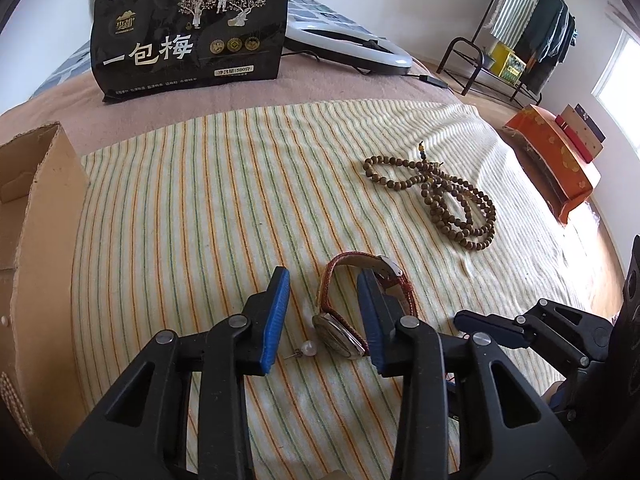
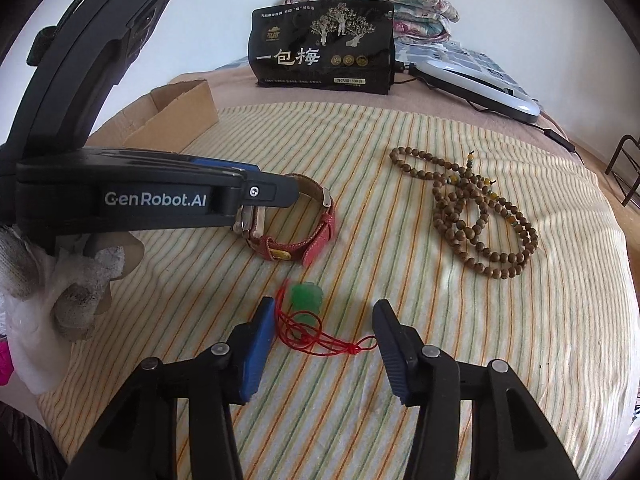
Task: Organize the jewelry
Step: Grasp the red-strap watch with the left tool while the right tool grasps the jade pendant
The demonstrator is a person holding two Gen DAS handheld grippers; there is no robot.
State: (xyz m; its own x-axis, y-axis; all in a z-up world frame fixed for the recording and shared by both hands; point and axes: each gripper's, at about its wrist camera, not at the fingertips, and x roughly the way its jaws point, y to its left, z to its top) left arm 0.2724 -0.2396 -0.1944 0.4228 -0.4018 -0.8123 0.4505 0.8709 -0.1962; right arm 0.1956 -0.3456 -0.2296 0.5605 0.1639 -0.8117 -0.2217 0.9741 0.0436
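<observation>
The left fingers (image 1: 280,312) stand apart around the watch (image 1: 352,312) and a small pearl earring (image 1: 308,347). One blue pad is right next to the watch strap, but I cannot tell if it presses yet, so nothing is gripped. The right fingers (image 2: 260,344) are apart too, with a green pendant (image 2: 306,298) on a red string (image 2: 320,340) lying between them, and they do not touch it.

I think this is the picking-up step: each hand is about to grab one piece. Next, the fingers need to come together gently and low, because the string is thin and the earring is tiny and could slip.

All the jewelry lies on a striped towel (image 1: 180,200) on the bed. The brown bead necklace (image 2: 472,216) sits well apart from the watch. An open cardboard box (image 1: 36,184) waits at the towel's edge, maybe for the jewelry.

Only the left view shows the earring. Only the right view shows the pendant, the watch buckle, and a gloved hand (image 2: 68,280) holding the left tool.
</observation>
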